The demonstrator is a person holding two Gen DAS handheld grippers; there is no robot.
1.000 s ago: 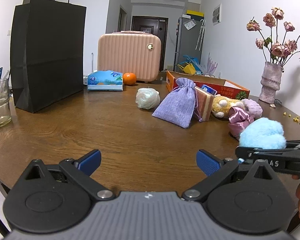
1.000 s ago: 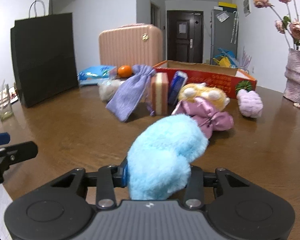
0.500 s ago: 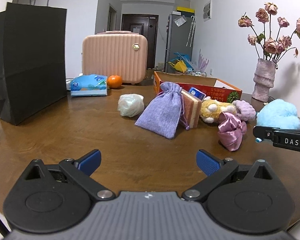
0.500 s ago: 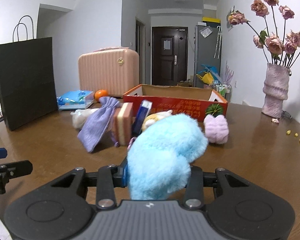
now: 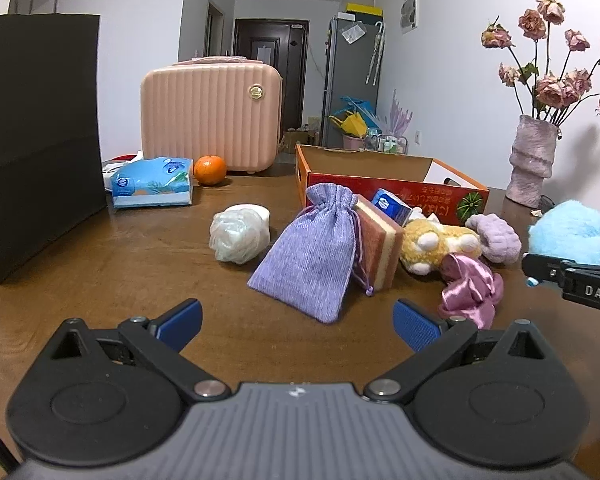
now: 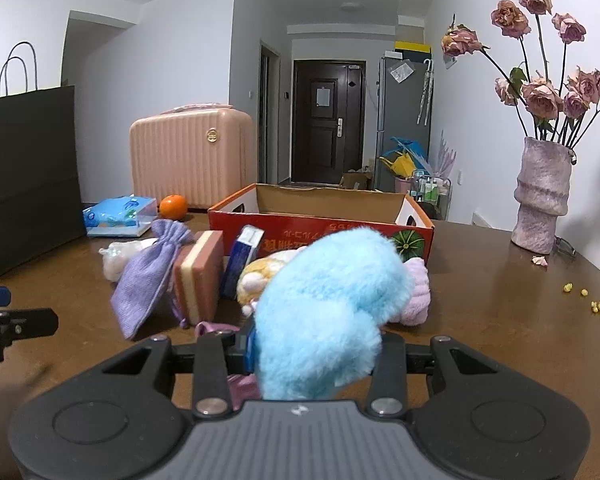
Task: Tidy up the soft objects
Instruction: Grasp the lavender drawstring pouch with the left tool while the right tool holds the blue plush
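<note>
My right gripper (image 6: 316, 354) is shut on a fluffy light-blue plush (image 6: 332, 308), held above the table in front of the open red cardboard box (image 6: 320, 232). From the left wrist view the same plush (image 5: 570, 232) shows at the far right. My left gripper (image 5: 296, 320) stands open over the table with nothing between its fingers. Just beyond it lie a lilac drawstring pouch (image 5: 312, 256), a pink-and-cream sponge (image 5: 380, 248), a yellow plush toy (image 5: 436, 244), a pink satin scrunchie (image 5: 470, 290), a lilac fuzzy scrunchie (image 5: 498, 236) and a white crumpled bundle (image 5: 240, 236).
A black paper bag (image 5: 36, 140) stands at the left. Behind are a pink case (image 5: 210, 114), a blue tissue pack (image 5: 152, 184) and an orange (image 5: 209, 169). A vase of dried roses (image 6: 542, 196) stands at the right, with yellow crumbs (image 6: 592, 304) on the table.
Both grippers have advanced toward the pile and the box, which now look larger. The blue plush has risen off the table with the right gripper.
</note>
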